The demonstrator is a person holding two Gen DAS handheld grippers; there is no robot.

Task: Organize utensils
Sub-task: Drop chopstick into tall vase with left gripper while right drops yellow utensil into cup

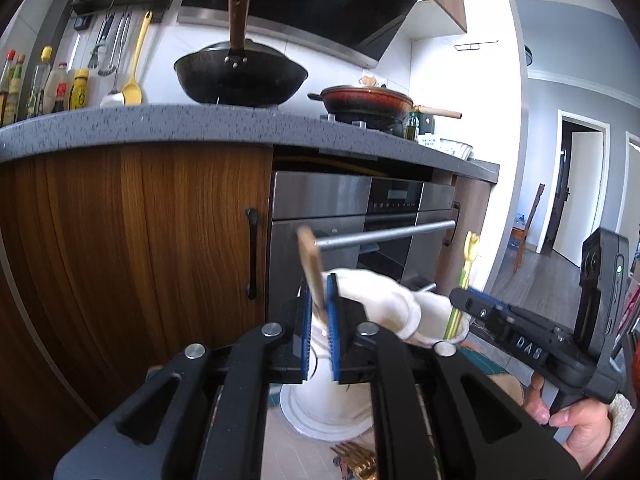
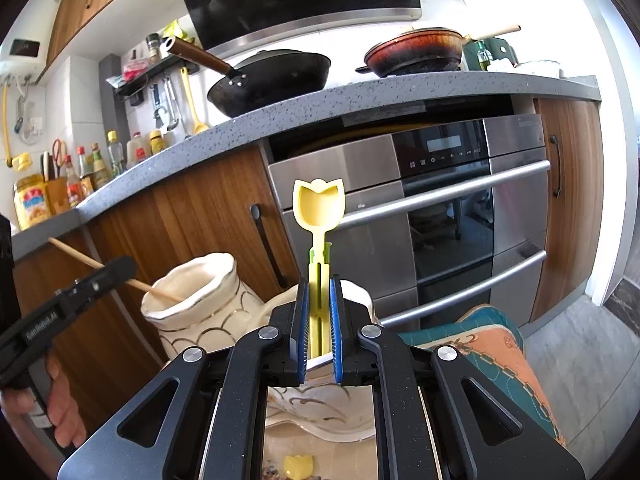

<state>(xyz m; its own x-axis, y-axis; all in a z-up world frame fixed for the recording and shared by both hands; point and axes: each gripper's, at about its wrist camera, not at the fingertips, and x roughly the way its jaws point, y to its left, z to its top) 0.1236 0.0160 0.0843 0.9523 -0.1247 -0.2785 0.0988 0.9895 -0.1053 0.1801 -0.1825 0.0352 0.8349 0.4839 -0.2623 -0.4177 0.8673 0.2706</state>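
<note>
Left wrist, left hand-held gripper [image 1: 319, 312] clamping wooden utensil [image 1: 311, 264] over vase [image 1: 372, 300]

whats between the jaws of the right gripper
The handle of a yellow tulip-shaped spoon, standing upright over a cream vase; the right wrist view shows it.

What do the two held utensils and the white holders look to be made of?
Left utensil: likely wood or bamboo, a matte tan, unpainted stick. Right utensil: probably plastic, uniform pale yellow with a moulded tulip-shaped head and slotted handle. Holders: apparently glazed ceramic, glossy cream with thin gold lines and a wavy rim.
</note>
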